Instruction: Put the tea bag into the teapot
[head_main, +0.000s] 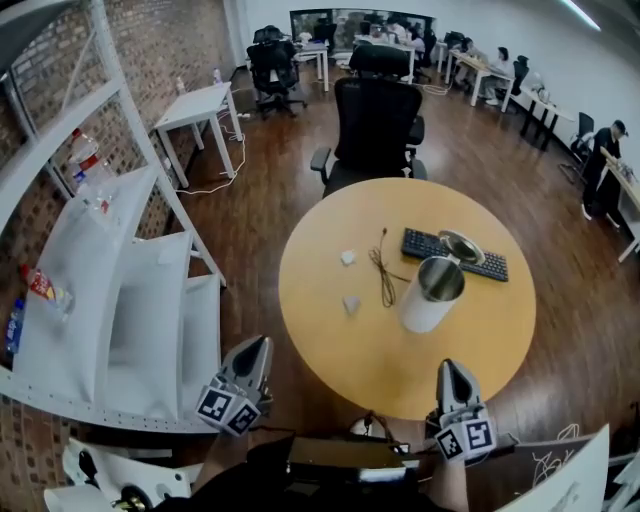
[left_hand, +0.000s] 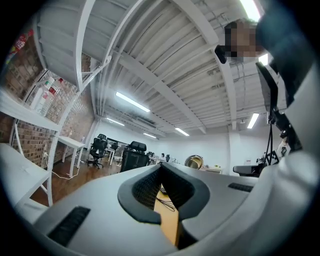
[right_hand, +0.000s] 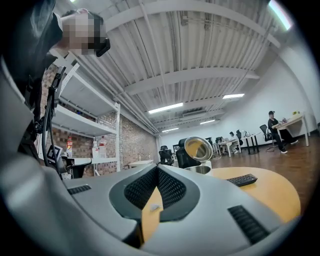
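Observation:
A white teapot (head_main: 428, 297) with its lid swung open stands right of centre on the round wooden table (head_main: 330, 360). Two small white tea bags lie to its left, one (head_main: 348, 257) farther back and one (head_main: 352, 303) nearer. My left gripper (head_main: 256, 347) hangs shut and empty off the table's near-left edge. My right gripper (head_main: 447, 370) is shut and empty over the near-right edge. In the right gripper view the teapot (right_hand: 201, 168) rises beyond the closed fingertips (right_hand: 158, 171), and a tea bag (right_hand: 154, 206) shows on the table below them. The left gripper view has its fingertips (left_hand: 160, 167) meeting.
A black cable (head_main: 385, 272) lies between the tea bags and the teapot. A black keyboard (head_main: 482, 262) sits behind the teapot. A black office chair (head_main: 375, 125) stands at the table's far side. White shelving (head_main: 120, 300) runs along the left.

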